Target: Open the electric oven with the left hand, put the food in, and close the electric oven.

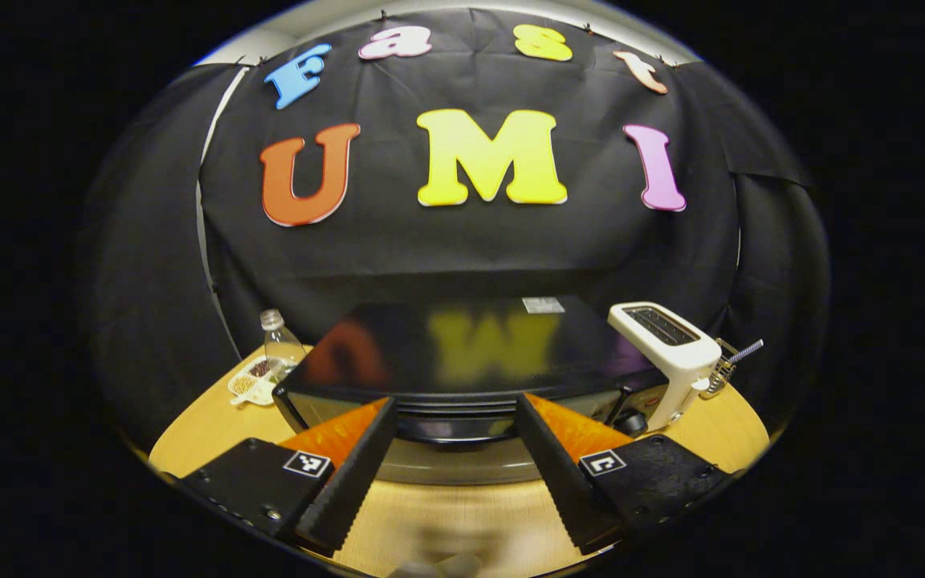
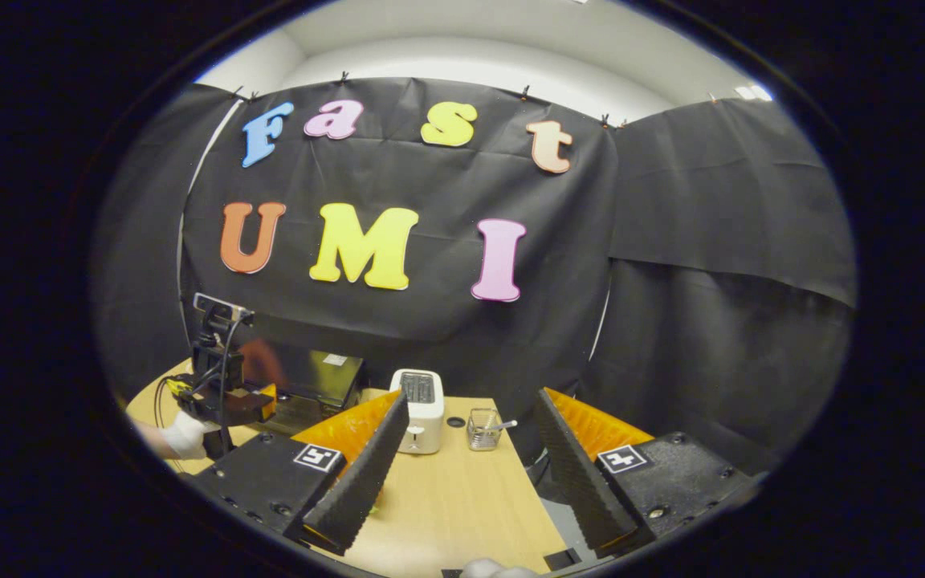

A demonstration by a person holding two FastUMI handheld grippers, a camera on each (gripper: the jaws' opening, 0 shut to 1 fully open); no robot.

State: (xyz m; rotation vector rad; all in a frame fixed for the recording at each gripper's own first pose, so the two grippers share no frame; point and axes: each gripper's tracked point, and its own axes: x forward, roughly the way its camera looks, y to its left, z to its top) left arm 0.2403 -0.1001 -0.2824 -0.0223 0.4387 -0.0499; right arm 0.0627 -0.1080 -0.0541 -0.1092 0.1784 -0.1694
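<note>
The black electric oven [image 1: 462,353] stands on the wooden table [image 1: 205,425] with its glossy top facing me. My left gripper [image 1: 456,403] is open just above the oven's front edge, one finger to each side of the middle of the front. From this angle I cannot tell how the door stands. In the right gripper view the oven [image 2: 314,381] is at the left, with the left gripper [image 2: 218,401] and a gloved hand [image 2: 185,437] in front of it. My right gripper [image 2: 470,396] is open over the table [image 2: 462,498], holding nothing.
A white toaster [image 1: 663,345] [image 2: 418,409] stands right of the oven, with a small glass [image 1: 723,369] [image 2: 482,429] holding a utensil beyond it. Left of the oven are a clear bottle [image 1: 278,341] and a divided dish of grains [image 1: 252,381]. The table's right edge [image 2: 539,498] drops off.
</note>
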